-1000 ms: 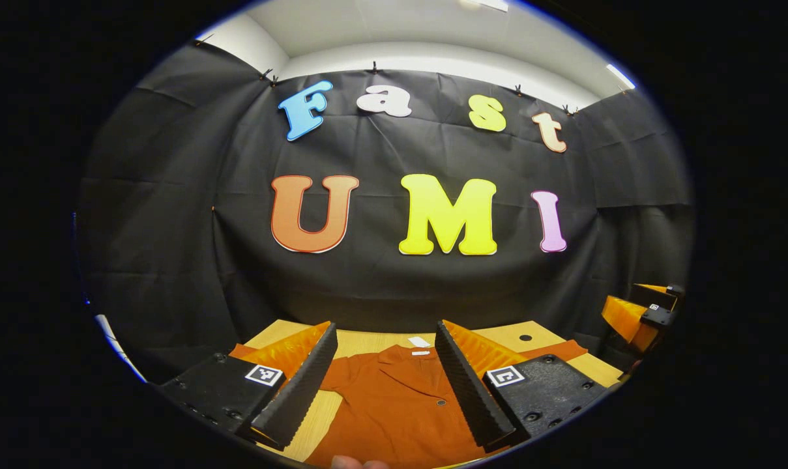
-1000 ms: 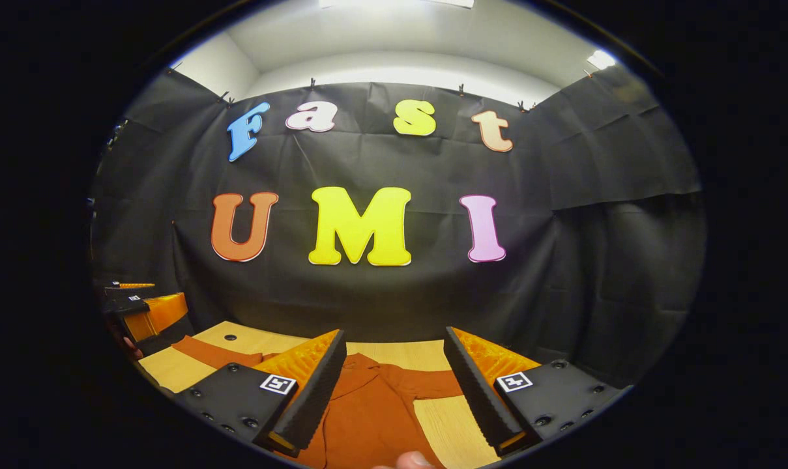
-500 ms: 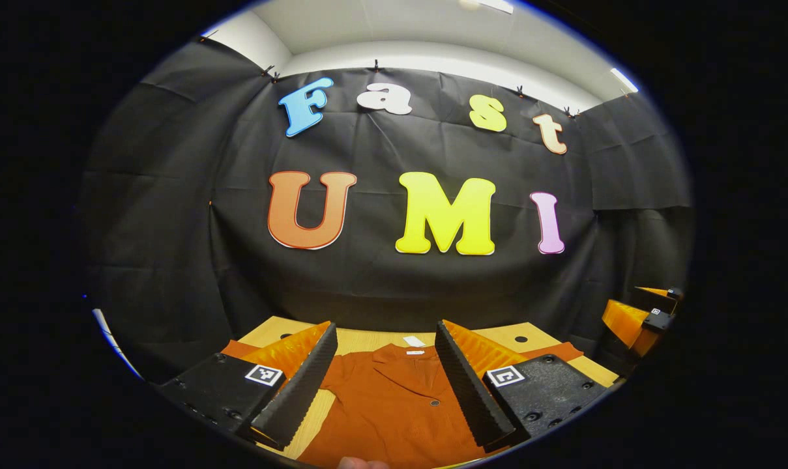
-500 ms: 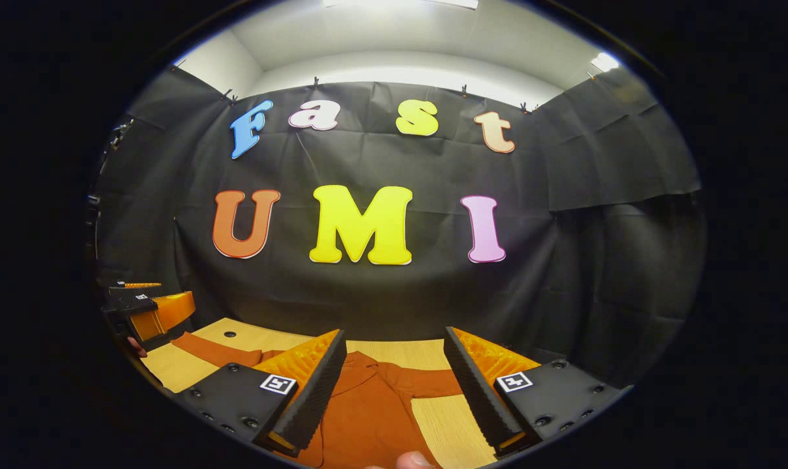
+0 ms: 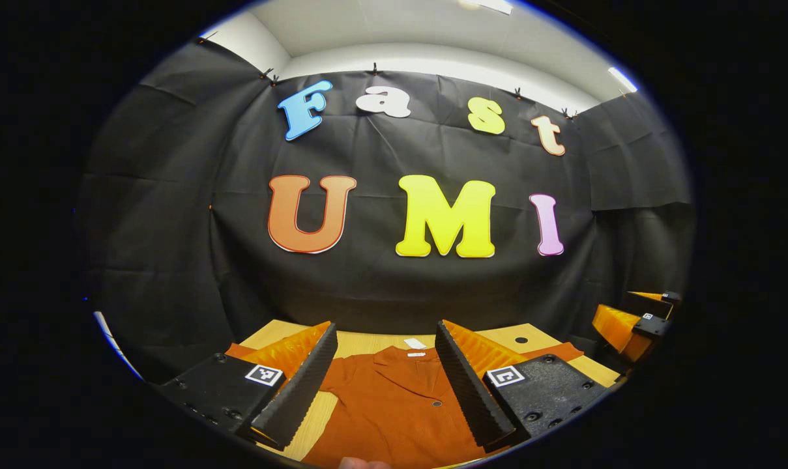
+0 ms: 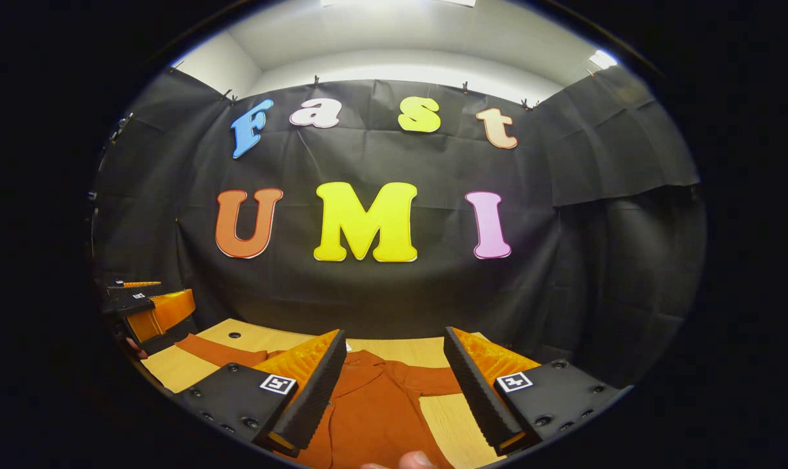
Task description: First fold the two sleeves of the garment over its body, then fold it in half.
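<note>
A rust-orange shirt [image 5: 394, 407] lies flat on the wooden table [image 5: 361, 341], collar toward the far wall, sleeves spread out to both sides. My left gripper [image 5: 386, 376] hovers open above the shirt's body with nothing between its fingers. In the right gripper view the same shirt [image 6: 367, 407] lies below, one sleeve [image 6: 433, 380] reaching right and the other sleeve [image 6: 218, 352] reaching left. My right gripper [image 6: 394, 381] is open above the shirt, holding nothing. The right gripper [image 5: 635, 319] appears at the far right of the left gripper view, the left gripper [image 6: 149, 309] at the far left of the right gripper view.
The black cloth wall stands just behind the table's far edge. A small white tag [image 5: 414, 343] lies by the collar. A dark round hole [image 5: 517, 339] is in the tabletop near the back right. A fingertip [image 6: 410, 460] shows at the bottom edge.
Both grippers have shifted only slightly; the shirt sits a touch differently in each view. The jaws stay open and nothing has been taken hold of.
</note>
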### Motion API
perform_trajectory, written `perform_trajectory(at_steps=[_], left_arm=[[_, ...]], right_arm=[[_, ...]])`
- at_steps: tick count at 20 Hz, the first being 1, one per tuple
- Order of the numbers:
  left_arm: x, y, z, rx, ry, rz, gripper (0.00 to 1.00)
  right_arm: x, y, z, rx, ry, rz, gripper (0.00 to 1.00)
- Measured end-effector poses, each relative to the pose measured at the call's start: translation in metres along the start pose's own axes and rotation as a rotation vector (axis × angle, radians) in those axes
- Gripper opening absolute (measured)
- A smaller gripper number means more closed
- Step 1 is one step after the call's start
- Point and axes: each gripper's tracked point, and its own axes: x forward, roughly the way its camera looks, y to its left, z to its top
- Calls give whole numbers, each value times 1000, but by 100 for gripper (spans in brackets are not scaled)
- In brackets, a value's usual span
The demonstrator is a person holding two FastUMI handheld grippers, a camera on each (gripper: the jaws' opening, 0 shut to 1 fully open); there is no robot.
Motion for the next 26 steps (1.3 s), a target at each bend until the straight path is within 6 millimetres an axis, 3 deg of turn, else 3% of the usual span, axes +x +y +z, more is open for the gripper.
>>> perform_trajectory(at_steps=[9, 14, 16, 21, 26], left_arm=[[12, 6, -2, -1, -3, 11, 98], [20, -20, -8, -15, 35, -18, 98], [26, -39, -13, -18, 55, -38, 98], [41, -91, -24, -40, 114, -82, 98], [69, -132, -32, -14, 158, -81, 98]], right_arm=[[12, 14, 2, -2, -2, 24, 95], [28, 0, -5, 30, 32, 36, 95], [43, -29, -13, 38, 72, 33, 95], [92, -152, -33, 69, 147, -84, 95], [150, -257, -71, 74, 230, -120, 95]])
